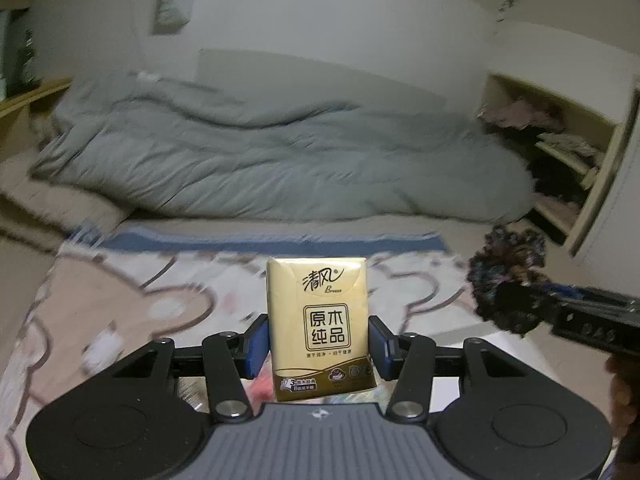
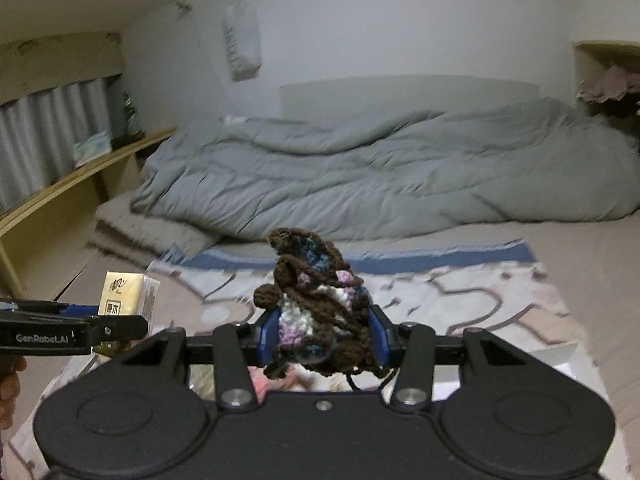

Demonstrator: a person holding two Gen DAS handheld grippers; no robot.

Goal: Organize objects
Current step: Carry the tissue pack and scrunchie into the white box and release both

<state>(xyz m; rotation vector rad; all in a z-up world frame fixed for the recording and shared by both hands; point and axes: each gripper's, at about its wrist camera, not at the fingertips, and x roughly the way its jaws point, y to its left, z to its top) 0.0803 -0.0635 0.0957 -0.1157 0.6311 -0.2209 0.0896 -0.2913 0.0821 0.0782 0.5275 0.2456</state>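
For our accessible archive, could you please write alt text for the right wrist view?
The right tongs grip a brown crocheted yarn piece above a patterned blanket. At left, the left tongs hold a gold tissue pack; a grey duvet lies behind.

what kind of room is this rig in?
Almost certainly a bedroom: a rumpled grey duvet lies on a bed against the wall, a cartoon-print blanket is spread in front, and an open cupboard of clothes stands at the side.
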